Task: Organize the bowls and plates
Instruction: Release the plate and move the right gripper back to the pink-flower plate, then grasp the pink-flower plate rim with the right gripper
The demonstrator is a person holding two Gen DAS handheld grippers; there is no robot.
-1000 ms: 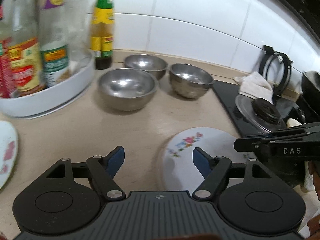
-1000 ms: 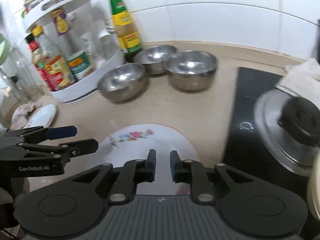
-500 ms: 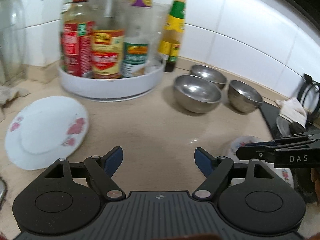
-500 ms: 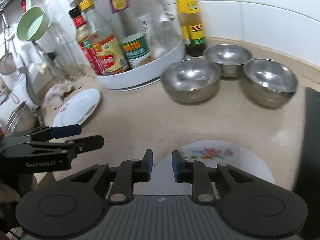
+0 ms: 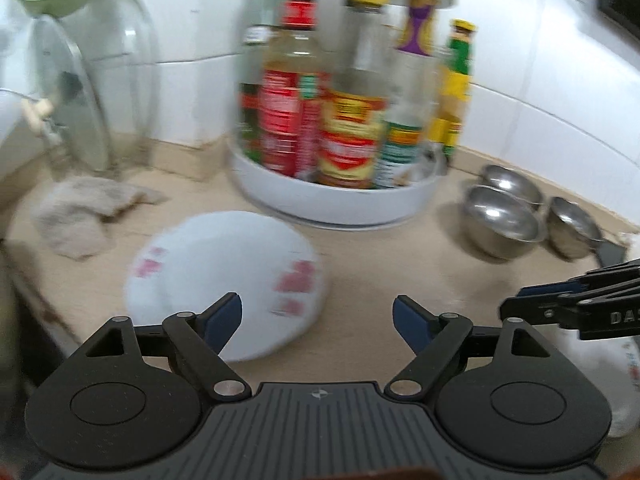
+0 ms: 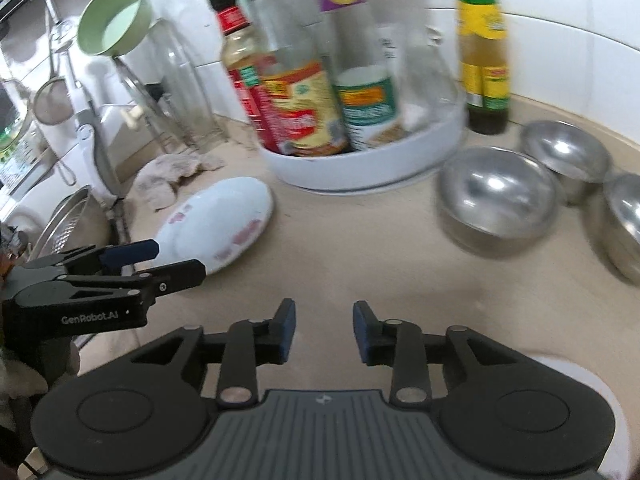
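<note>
A white plate with pink flowers (image 5: 224,276) (image 6: 216,228) lies flat on the beige counter, just beyond my left gripper (image 5: 317,312). Its jaws are opening and nothing is between them; the left finger overlaps the plate's near rim in the view. My right gripper (image 6: 324,324) hangs over bare counter, its jaws opening with nothing between them. A second white plate (image 6: 580,368) (image 5: 624,380) lies under and behind the right gripper. Three steel bowls (image 6: 496,200) (image 5: 500,220) stand together at the right. The picture is motion-blurred.
A white turntable rack (image 5: 332,200) full of sauce bottles stands at the back, with a green-and-yellow bottle (image 6: 484,48) beside it. A crumpled rag (image 5: 80,216), glass lids (image 5: 80,92) and a sink strainer (image 6: 68,220) are at the left.
Both grippers have swung left, away from the stove and the floral plate, toward the pink-flowered plate. The right jaws have widened from nearly shut; the left jaws have widened slightly.
</note>
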